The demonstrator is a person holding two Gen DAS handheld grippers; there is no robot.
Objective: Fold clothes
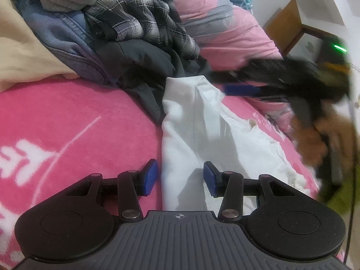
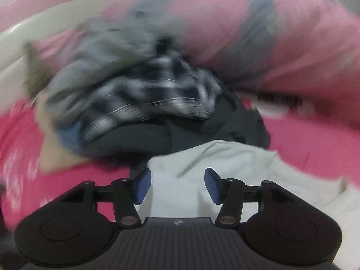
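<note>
A white garment (image 1: 202, 121) lies spread on the pink blanket, reaching from the clothes pile toward my left gripper (image 1: 180, 177). That gripper hovers over its near edge, open, its blue pads apart and pressing on nothing. My right gripper (image 1: 222, 83) shows blurred at the garment's far right edge, with a hand (image 1: 315, 139) behind it. In the right wrist view the right gripper (image 2: 177, 185) stands open above the white garment (image 2: 225, 162), nothing pinched between its pads. That view is smeared with motion blur.
A pile of unfolded clothes sits behind the white garment: a plaid shirt (image 1: 144, 24), a dark grey piece (image 1: 146, 60), a blue garment (image 1: 65, 38), grey and beige ones. A pink blanket (image 1: 67, 117) covers the bed. A pink quilt (image 1: 229, 31) and a wooden chair (image 1: 285, 27) lie beyond.
</note>
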